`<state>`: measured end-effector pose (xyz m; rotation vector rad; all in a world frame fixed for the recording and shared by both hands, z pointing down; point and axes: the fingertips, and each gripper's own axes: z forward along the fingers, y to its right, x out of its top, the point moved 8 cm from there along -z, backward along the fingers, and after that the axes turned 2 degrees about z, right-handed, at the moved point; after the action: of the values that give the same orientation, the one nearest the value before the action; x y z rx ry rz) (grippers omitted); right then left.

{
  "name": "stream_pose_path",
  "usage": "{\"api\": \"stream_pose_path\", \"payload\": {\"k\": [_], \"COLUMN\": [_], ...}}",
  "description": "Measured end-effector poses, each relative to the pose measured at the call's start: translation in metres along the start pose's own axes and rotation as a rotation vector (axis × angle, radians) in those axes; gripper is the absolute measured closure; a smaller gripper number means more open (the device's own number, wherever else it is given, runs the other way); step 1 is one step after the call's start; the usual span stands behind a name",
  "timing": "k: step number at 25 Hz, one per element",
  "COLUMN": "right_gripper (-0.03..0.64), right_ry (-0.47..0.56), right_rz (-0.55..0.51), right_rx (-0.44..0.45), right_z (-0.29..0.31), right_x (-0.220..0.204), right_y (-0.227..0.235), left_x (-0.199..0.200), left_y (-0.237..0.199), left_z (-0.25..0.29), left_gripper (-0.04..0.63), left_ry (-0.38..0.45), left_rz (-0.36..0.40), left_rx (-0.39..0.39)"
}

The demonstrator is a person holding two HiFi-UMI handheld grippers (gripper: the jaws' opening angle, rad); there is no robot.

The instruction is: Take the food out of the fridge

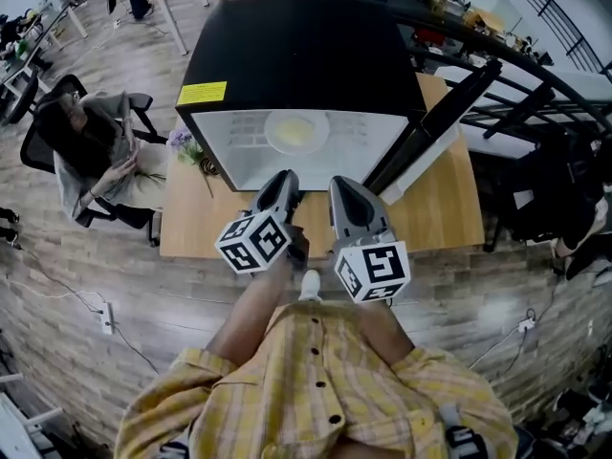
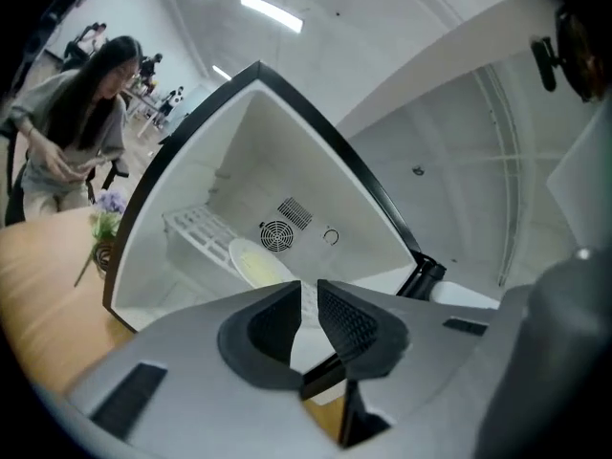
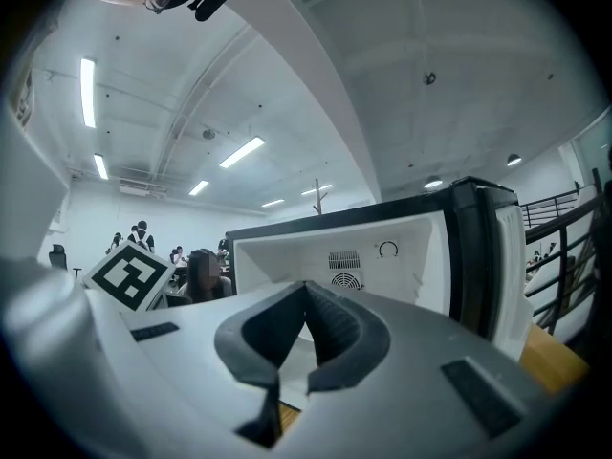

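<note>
One step done: fridge (image 1: 296, 55) door (image 1: 430, 132) open (unit stands on the bench (image 1: 449, 213)).
Food: plate (image 1: 296, 130) inside fridge, untouched.
Left hand-held gripper (image 2: 310, 291): slightly spread, empty.
Right hand-held gripper (image 3: 306, 289): pressed together, empty.
Remaining: reach, grip, withdraw.

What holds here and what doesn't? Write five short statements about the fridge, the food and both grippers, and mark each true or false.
1. The fridge has its door open. True.
2. The plate of food sits on the table outside the fridge. False: it rests on the wire shelf inside.
3. The left gripper grips the plate. False: its jaws stand slightly apart with nothing between them, short of the plate.
4. Flowers stand on the table beside the fridge. True.
5. The right gripper has its jaws together and holds nothing. True.
</note>
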<state>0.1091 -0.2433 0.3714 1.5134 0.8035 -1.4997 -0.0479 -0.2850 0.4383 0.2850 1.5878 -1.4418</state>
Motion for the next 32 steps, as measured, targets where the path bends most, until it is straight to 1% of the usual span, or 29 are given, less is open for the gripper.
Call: {"api": "stream_pose_path", "payload": {"k": [3, 4, 6, 8, 11, 13, 15, 19, 23, 26, 27, 32], "right_gripper": [0.611, 0.611, 0.611, 0.611, 0.611, 0.611, 0.611, 0.611, 0.611, 0.611, 0.611, 0.611], "right_ry": [-0.004, -0.006, -0.011, -0.017, -0.022, -0.028, -0.032, -0.036, -0.042, -0.040, -0.040, -0.046], "right_rz": [0.003, 0.003, 0.003, 0.005, 0.004, 0.004, 0.005, 0.008, 0.015, 0.007, 0.005, 0.021], "right_rx": [0.004, 0.006, 0.011, 0.014, 0.017, 0.022, 0.026, 0.031, 0.043, 0.041, 0.038, 0.028], "right_z": [0.007, 0.010, 0.016, 0.021, 0.028, 0.034, 0.038, 0.048, 0.058, 0.061, 0.061, 0.059], "right_x": [-0.001, -0.001, -0.002, -0.004, -0.007, -0.008, -0.008, -0.008, -0.007, -0.007, -0.008, -0.012], "right_y": [0.009, 0.012, 0.015, 0.017, 0.021, 0.023, 0.026, 0.033, 0.037, 0.039, 0.039, 0.042], "left_x": [-0.004, -0.005, -0.005, -0.009, -0.015, -0.018, -0.020, -0.025, -0.027, -0.025, -0.025, -0.024], "left_y": [-0.009, -0.013, -0.021, -0.032, -0.048, -0.057, -0.062, -0.068, -0.071, -0.072, -0.072, -0.072], "left_z": [0.013, 0.017, 0.024, 0.029, 0.036, 0.041, 0.047, 0.061, 0.072, 0.081, 0.083, 0.086], "left_gripper": [0.539, 0.528, 0.494, 0.482, 0.474, 0.474, 0.461, 0.459, 0.460, 0.463, 0.469, 0.560], "left_ry": [0.005, 0.009, 0.023, 0.035, 0.053, 0.061, 0.066, 0.074, 0.088, 0.089, 0.090, 0.079], "left_rz": [-0.145, -0.206, -0.350, -0.481, -0.618, -0.687, -0.725, -0.797, -0.839, -0.848, -0.849, -0.857], "left_rx": [-0.024, -0.033, -0.049, -0.053, -0.040, -0.029, -0.015, 0.006, 0.029, 0.040, 0.043, 0.065]}}
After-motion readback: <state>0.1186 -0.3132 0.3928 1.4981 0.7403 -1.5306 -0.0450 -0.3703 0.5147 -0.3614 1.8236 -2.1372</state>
